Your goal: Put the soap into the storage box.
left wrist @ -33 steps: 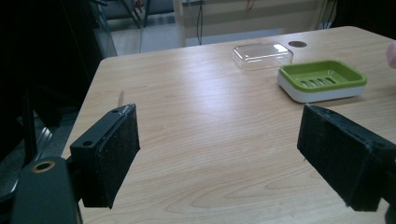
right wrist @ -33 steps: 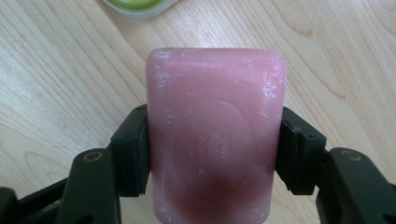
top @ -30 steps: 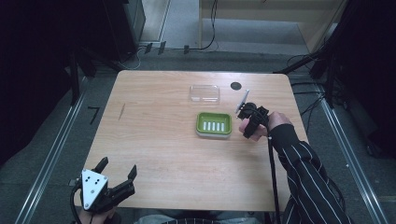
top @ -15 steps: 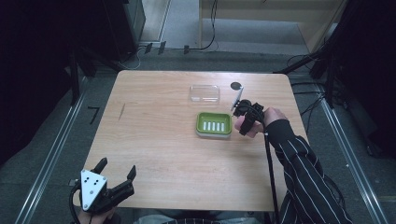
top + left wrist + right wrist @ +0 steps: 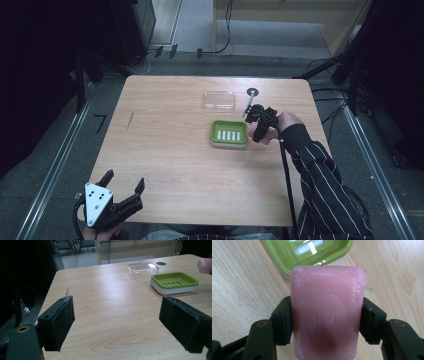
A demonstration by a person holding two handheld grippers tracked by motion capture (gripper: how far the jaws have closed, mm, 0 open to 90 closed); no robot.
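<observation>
Here, the right gripper [image 5: 325, 322] is clamped on a pink bar of soap [image 5: 327, 312], its two jaws pressing the bar's long sides. In the high view that gripper [image 5: 261, 124] sits just at 3 o'clock of the green soap dish [image 5: 229, 133], which lies right of the table's [image 5: 165, 150] centre. A clear plastic lid [image 5: 219, 100] rests at 12 o'clock of the dish, slightly apart from it. The left gripper [image 5: 122, 192] is at the table's 7 o'clock corner, jaws spread wide, holding nothing.
</observation>
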